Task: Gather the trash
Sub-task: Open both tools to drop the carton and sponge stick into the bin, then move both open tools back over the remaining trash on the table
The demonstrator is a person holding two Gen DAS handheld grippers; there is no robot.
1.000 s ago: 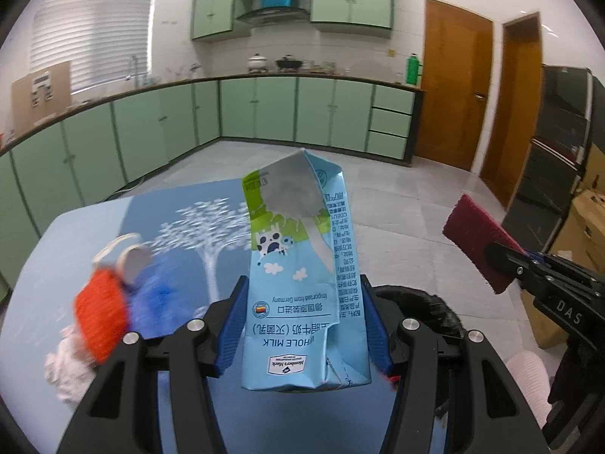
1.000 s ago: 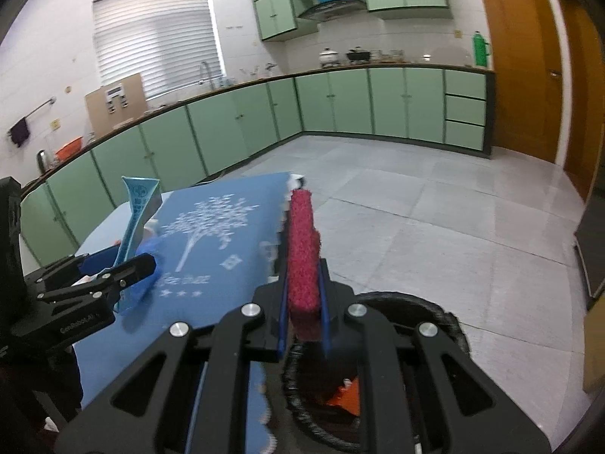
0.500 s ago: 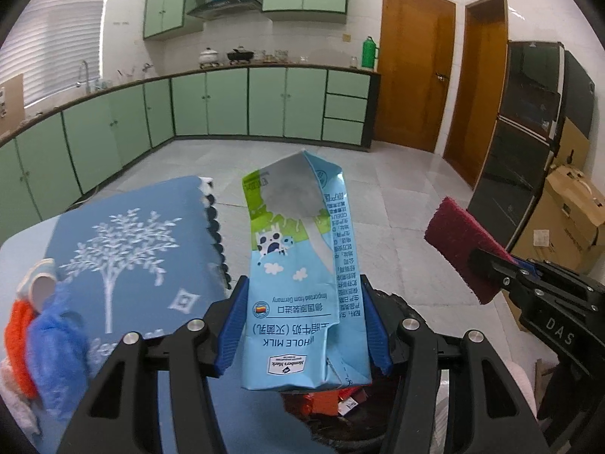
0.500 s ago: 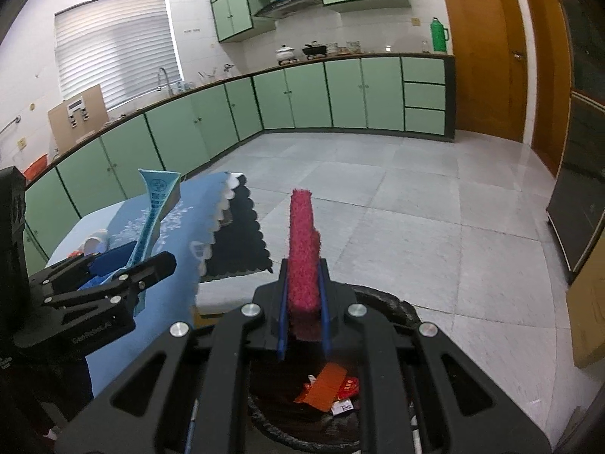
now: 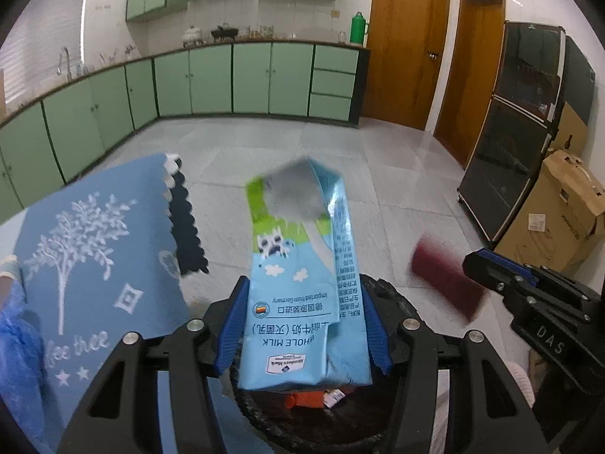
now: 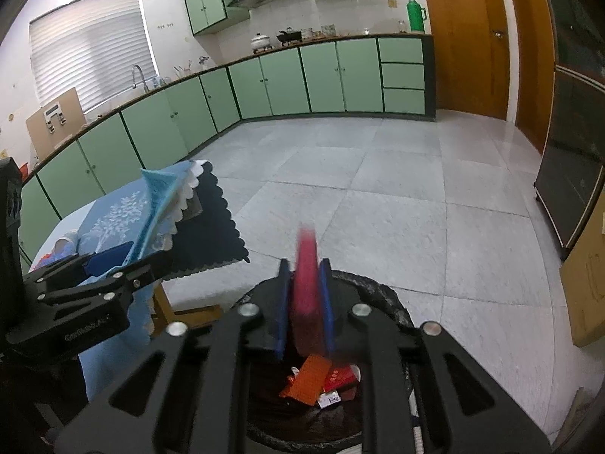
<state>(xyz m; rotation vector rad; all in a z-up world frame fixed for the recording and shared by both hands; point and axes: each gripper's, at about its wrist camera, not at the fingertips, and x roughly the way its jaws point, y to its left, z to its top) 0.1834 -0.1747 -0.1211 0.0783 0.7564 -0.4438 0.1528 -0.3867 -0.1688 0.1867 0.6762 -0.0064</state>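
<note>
At frame centre the left tool (image 5: 302, 325) clamps a flattened milk carton (image 5: 306, 287) above the black bin (image 6: 382, 299); the right tool (image 6: 304, 302), its jaws just opening, stands narrowly parted around a blurred red sponge (image 6: 306, 283) over the same bin

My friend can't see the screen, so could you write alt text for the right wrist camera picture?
The right gripper, its jaws just opening, lets a blurred red scouring pad slip between them above a black trash bin holding red wrappers. At left, the left gripper holds a flattened blue milk carton beside a table with a blue tablecloth, in a kitchen with green cabinets.
</note>
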